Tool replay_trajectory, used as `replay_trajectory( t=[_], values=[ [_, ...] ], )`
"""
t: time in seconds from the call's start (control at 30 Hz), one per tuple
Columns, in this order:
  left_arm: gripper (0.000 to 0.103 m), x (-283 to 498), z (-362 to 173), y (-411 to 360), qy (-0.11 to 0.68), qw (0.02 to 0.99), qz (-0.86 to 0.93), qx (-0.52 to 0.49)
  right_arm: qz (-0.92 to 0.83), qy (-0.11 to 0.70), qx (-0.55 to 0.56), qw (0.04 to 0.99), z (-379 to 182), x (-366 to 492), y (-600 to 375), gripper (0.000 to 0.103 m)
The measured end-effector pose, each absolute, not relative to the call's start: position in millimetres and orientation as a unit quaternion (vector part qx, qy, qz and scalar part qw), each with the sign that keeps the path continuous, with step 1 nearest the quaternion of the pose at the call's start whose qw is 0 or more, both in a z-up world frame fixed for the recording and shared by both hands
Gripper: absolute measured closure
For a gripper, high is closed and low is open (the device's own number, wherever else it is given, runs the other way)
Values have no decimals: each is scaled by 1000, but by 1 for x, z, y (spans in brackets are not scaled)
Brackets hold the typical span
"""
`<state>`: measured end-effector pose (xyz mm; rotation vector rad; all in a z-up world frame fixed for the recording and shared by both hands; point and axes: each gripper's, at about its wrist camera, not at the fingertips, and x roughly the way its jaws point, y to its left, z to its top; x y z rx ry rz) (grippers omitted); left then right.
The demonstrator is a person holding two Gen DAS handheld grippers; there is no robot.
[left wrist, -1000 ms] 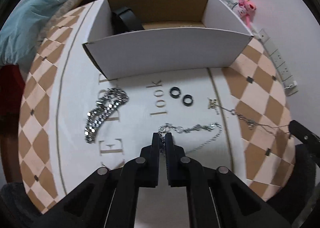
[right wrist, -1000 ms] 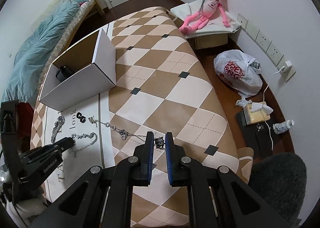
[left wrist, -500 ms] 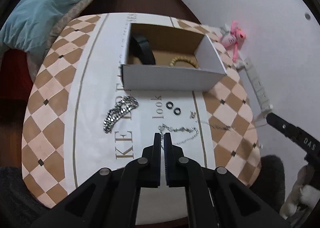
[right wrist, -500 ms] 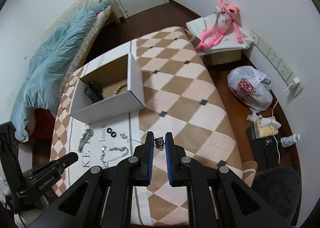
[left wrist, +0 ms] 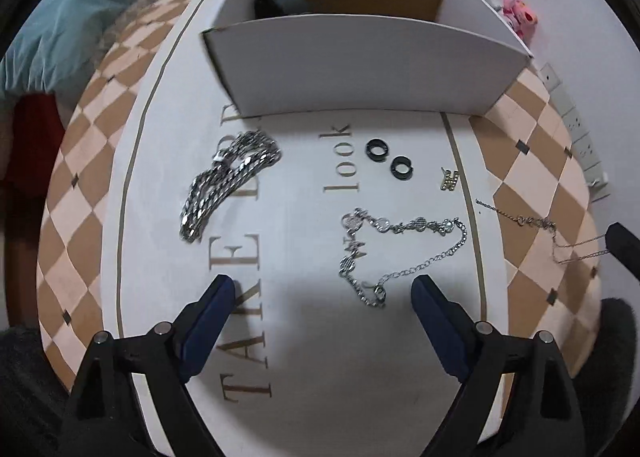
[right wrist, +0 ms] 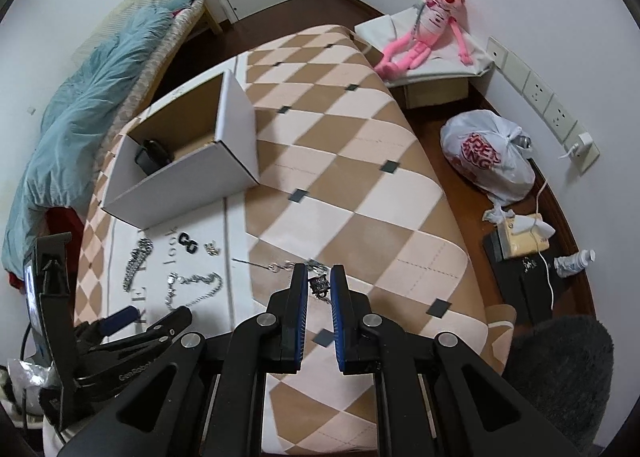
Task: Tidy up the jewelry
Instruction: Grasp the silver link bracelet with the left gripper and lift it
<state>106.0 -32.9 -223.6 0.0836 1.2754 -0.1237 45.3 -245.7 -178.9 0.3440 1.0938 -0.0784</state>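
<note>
My left gripper (left wrist: 322, 289) is open above the white strip of the table cover. A thin silver charm chain (left wrist: 384, 249) lies between its fingertips, nearer the right finger. A heavy silver link bracelet (left wrist: 228, 185), two black rings (left wrist: 386, 157) and a small gold charm (left wrist: 450, 179) lie beyond it. The open white cardboard box (left wrist: 360, 69) holds a black item (left wrist: 280, 3). My right gripper (right wrist: 319, 277) is shut on the dark pendant (right wrist: 319, 285) of a thin necklace (right wrist: 276, 267), whose chain trails left over the cover.
The checkered cover (right wrist: 340, 177) hangs over the table edges. A bed with a teal blanket (right wrist: 92, 97) stands at the left. A pink plush toy (right wrist: 428, 25), a white plastic bag (right wrist: 488, 157) and a small bottle (right wrist: 576, 261) are at the right on the floor.
My left gripper has opened, let the charm chain go on the cover and dropped closer to the table. My right gripper, still holding the pendant, has come lower.
</note>
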Motion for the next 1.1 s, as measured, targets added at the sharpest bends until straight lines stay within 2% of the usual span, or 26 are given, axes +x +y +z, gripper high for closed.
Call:
replay_trajectory(
  t=[0.07, 0.1, 0.13, 0.17, 0.2, 0.23, 0.37, 0.77, 0.93, 0.97, 1.0, 1.07, 1.1],
  values=[
    [23, 105, -221, -39, 582, 809, -70, 46, -41, 520, 163, 838, -183, 45, -248, 91],
    [34, 105, -219, -42, 576, 812, -76, 50, -43, 522, 163, 836, -185, 45, -249, 91],
    [41, 104, -217, -45, 569, 816, -83, 54, -44, 523, 164, 835, -187, 45, -249, 91],
    [59, 104, -214, -50, 563, 819, -92, 60, -45, 525, 164, 834, -189, 44, -250, 91],
    [86, 104, -211, -52, 558, 821, -98, 64, -46, 525, 163, 834, -190, 44, -250, 91],
    [99, 105, -210, -56, 558, 821, -102, 67, -46, 526, 164, 833, -190, 44, -251, 91],
    [102, 109, -207, -52, 564, 817, -112, 43, -42, 523, 168, 834, -186, 43, -252, 91],
    [102, 94, -143, -2, 524, 834, -161, -65, 9, 480, 169, 861, -122, 47, -241, 91],
    [95, 107, -163, -11, 557, 819, -127, -53, 2, 481, 160, 862, -125, 55, -237, 91],
    [84, 110, -171, -15, 566, 815, -116, -43, -2, 484, 159, 861, -129, 55, -238, 91],
    [56, 113, -179, -20, 572, 812, -109, -33, -7, 486, 157, 860, -134, 55, -239, 91],
    [21, 115, -190, -28, 575, 811, -108, -21, -15, 493, 161, 855, -144, 54, -241, 91],
    [21, 115, -194, -34, 575, 810, -111, -14, -19, 497, 162, 853, -149, 54, -244, 91]
  ],
)
